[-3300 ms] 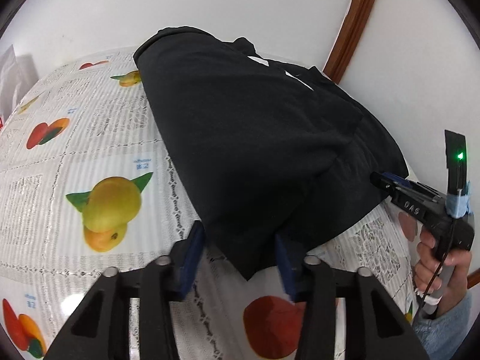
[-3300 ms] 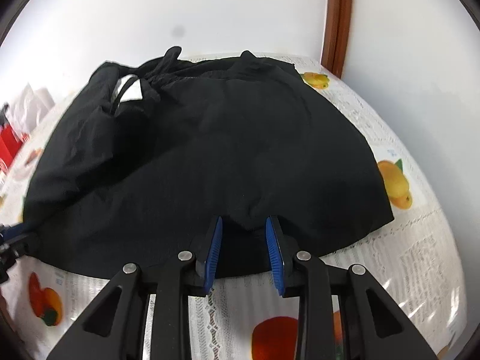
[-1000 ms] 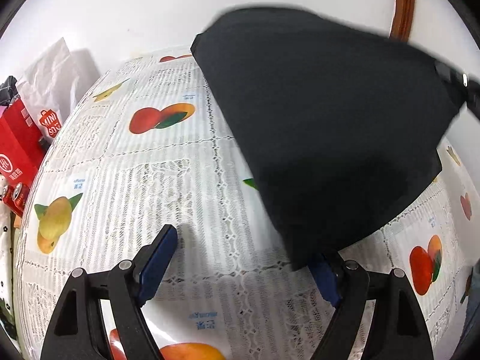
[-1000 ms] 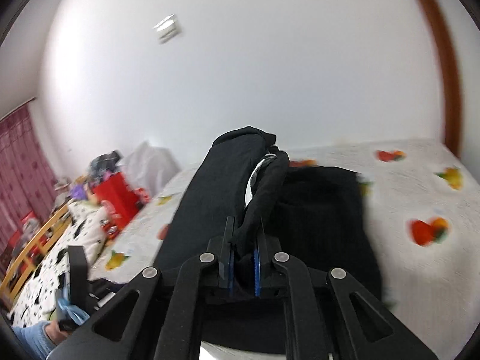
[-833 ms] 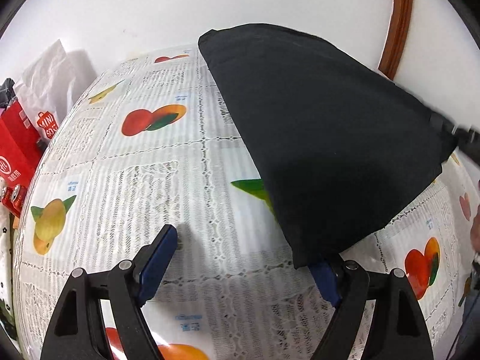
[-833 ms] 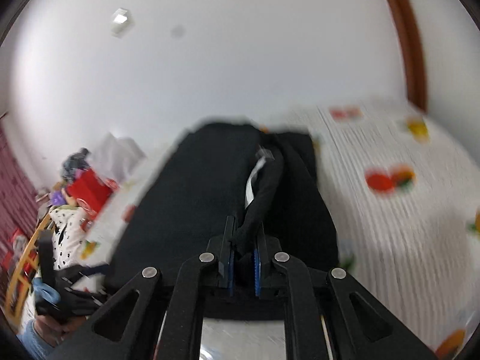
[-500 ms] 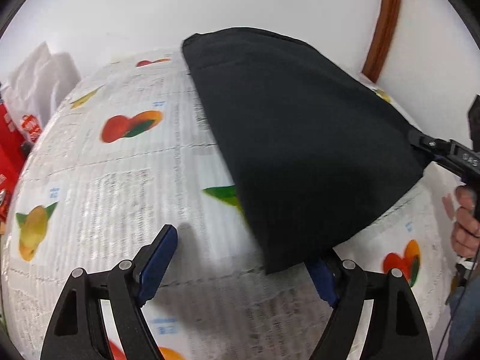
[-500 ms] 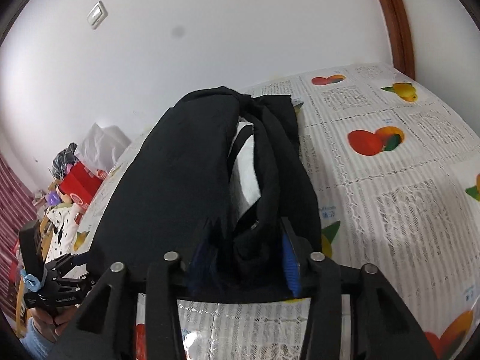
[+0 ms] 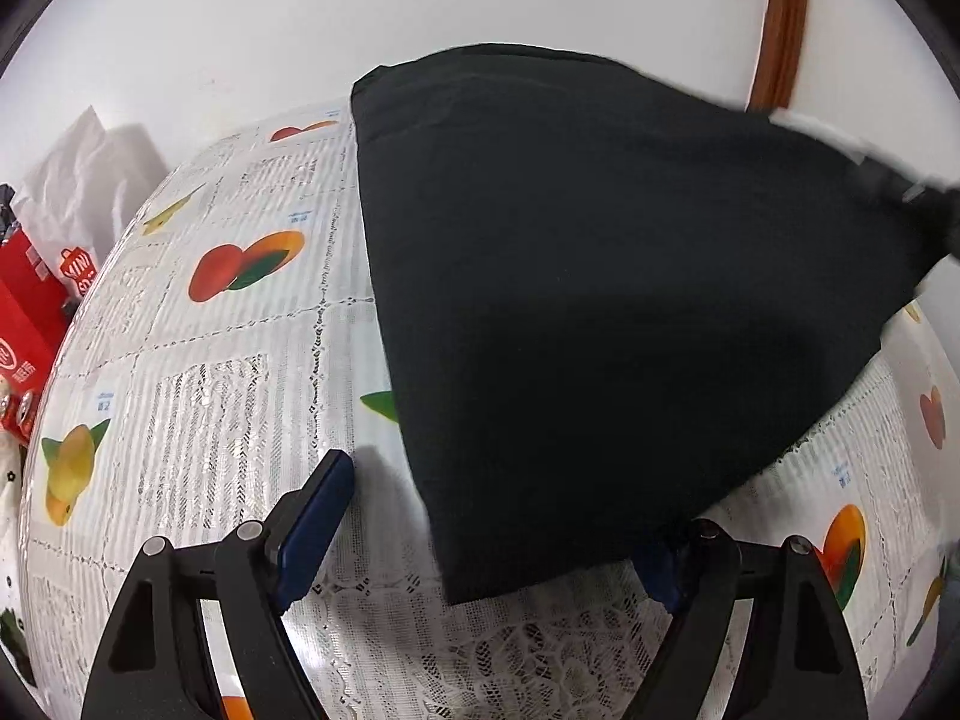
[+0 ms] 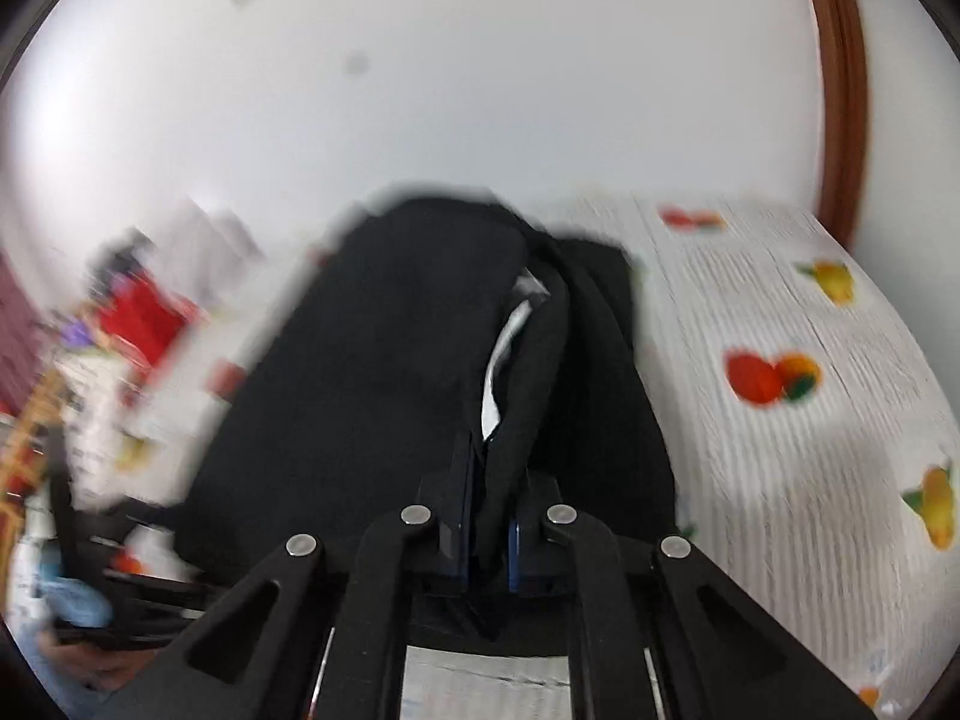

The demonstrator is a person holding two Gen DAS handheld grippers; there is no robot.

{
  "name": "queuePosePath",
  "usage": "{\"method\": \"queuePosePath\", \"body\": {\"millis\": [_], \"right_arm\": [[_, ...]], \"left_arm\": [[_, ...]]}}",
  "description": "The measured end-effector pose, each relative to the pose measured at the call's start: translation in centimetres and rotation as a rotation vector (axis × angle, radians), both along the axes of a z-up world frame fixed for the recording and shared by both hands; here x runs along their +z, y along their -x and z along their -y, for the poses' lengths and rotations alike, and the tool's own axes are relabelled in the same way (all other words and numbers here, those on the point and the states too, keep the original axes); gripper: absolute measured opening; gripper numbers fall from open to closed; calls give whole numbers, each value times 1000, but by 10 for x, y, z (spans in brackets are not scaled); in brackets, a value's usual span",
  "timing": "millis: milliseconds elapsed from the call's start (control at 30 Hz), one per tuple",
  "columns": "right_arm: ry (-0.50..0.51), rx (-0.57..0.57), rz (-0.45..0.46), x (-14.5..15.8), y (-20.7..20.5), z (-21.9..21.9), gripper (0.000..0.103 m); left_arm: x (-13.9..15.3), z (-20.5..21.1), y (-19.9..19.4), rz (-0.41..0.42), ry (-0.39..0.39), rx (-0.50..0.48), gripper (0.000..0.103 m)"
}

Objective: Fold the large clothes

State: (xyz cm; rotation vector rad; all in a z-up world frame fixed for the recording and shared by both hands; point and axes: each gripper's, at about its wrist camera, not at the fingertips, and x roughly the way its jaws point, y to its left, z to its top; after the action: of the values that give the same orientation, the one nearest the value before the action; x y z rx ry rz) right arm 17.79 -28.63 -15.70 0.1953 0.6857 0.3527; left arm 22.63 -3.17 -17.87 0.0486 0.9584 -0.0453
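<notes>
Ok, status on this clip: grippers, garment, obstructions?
Left gripper open, one corner of the black garment between its jaws. Right gripper shut on a bunched edge, lifting it off the tablecloth. No obstructions visible.

Black garment [image 9: 600,300], folded into a broad smooth panel, one corner lifted off the surface, lower corner resting on it; white inner lining [image 10: 501,354] visible between bunched folds.

white wall [image 9: 300,12] – brown wooden trim [image 9: 780,18]; fruit-print tablecloth [image 9: 228,372] on table
</notes>
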Motion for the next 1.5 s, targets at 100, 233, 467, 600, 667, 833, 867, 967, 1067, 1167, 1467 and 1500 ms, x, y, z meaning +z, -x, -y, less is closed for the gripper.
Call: {"method": "queuePosePath", "body": {"millis": [100,233,467,600,667,833,867,967,1067,1167,1467,1500], "right_arm": [[-200,30,149,15,28,30,7],[-126,-75,74,-9,29,44,8],[15,-148,-71,-49,20,40,13],[64,-161,-82,-48,25,38,16],[93,-168,-92,-48,29,40,17],[180,-197,-118,-55,43,43,18],[175,-195,-124,-57,47,45,18],[179,-191,-127,-59,59,48,19],[219,-182,-125,-55,70,48,24],[254,-146,-136,-57,71,43,29],[219,-159,-142,-67,53,34,29],[227,-169,-151,-70,48,32,29]], "left_arm": [[0,1,0,1,1,0,84],[0,0,0,1,2,-1,84],[0,-3,-2,-3,5,-6,84],[0,-4,-3,-2,8,-6,84],[-2,-6,-3,0,9,-6,84],[-2,-6,-1,8,10,-10,84],[-2,-5,-1,9,8,-13,84],[-2,-7,-1,5,13,-26,84],[1,-11,1,-7,40,-47,81],[4,-17,7,-8,72,-59,77],[10,-35,23,-6,175,-103,42],[10,-35,23,-10,192,-105,38]]}}
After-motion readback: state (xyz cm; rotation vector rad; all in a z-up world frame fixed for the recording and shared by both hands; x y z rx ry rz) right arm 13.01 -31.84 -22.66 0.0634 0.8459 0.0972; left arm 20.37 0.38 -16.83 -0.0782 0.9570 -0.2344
